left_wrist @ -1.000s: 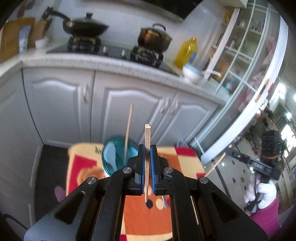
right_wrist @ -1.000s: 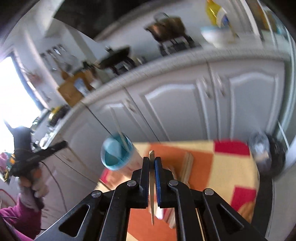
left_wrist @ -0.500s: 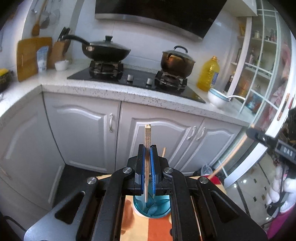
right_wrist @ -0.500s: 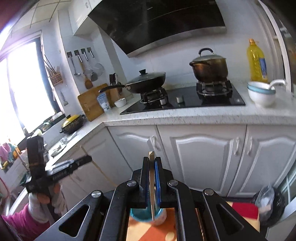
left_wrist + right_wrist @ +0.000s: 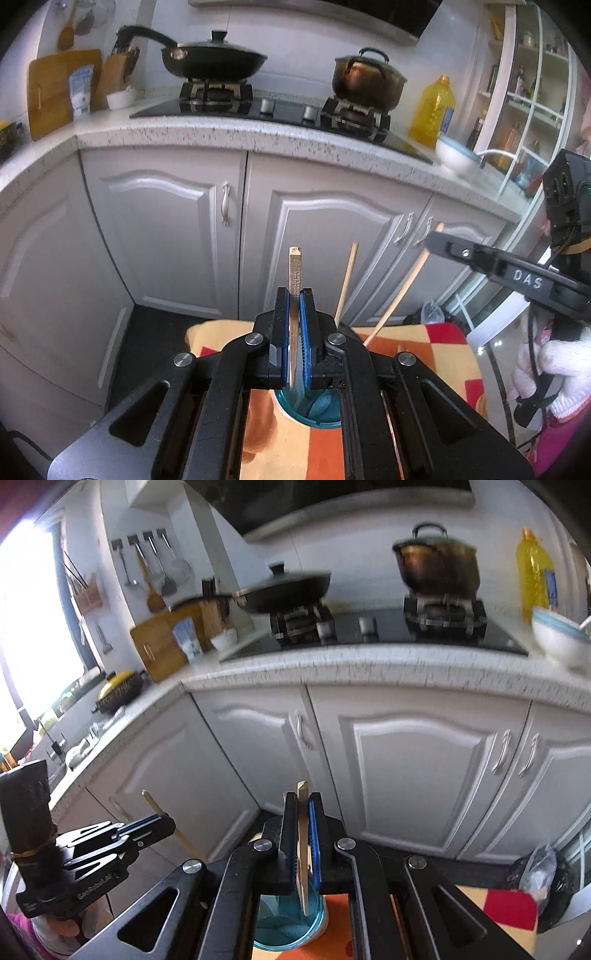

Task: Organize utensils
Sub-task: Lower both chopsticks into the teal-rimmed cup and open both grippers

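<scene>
My left gripper [image 5: 294,295] is shut on a wooden chopstick [image 5: 295,266] held upright, its lower end over the teal cup [image 5: 314,408] just below the jaws. One chopstick [image 5: 345,282] leans in the cup. My right gripper [image 5: 303,801] is shut on another wooden chopstick [image 5: 303,834], its lower tip inside the teal cup [image 5: 291,919]. The right gripper also shows in the left wrist view [image 5: 439,243] with its chopstick [image 5: 402,291] slanting down to the cup. The left gripper shows in the right wrist view [image 5: 162,819] at the lower left.
The cup stands on an orange, red and yellow patterned cloth [image 5: 436,354] on a small table. White kitchen cabinets [image 5: 314,236] and a counter with a stove, pan [image 5: 214,59] and pot [image 5: 365,79] stand behind. A dark bag [image 5: 546,878] sits at the right.
Both grippers have lowered over the cup with their chopsticks. The right chopstick's tip has gone into the cup.
</scene>
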Tool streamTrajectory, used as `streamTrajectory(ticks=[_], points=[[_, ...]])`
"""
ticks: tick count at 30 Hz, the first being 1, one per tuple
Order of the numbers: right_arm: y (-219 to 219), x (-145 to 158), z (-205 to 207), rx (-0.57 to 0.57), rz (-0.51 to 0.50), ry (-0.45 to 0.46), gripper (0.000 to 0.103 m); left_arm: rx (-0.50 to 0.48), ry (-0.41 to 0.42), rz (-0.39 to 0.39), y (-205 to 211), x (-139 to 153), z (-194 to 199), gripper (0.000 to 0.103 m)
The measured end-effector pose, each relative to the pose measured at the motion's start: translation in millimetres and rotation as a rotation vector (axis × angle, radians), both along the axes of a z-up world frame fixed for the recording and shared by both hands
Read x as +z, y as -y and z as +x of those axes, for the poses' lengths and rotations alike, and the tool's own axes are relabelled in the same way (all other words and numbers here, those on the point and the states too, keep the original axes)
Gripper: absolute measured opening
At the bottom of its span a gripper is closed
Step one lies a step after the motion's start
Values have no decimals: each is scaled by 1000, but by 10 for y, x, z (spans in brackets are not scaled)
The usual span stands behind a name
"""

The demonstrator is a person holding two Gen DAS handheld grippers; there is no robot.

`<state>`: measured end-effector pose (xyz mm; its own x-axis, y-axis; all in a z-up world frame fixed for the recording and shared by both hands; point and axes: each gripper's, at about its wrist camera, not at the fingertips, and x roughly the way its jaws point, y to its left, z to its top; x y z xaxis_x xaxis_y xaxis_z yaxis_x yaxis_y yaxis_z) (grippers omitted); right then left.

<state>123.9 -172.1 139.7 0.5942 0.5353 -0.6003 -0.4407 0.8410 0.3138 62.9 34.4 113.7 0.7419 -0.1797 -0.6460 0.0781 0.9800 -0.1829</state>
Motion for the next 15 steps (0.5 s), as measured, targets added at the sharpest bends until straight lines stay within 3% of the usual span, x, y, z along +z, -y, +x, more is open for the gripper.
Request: streamTrajectory(ticks=[6,15], points=[[-96,-333,100,24,-13,-67,5,5,-49,-14,23,-218,44,4],[-72,-541,162,12,11,-120,5,14,-81,-20,32,-351,86,4]])
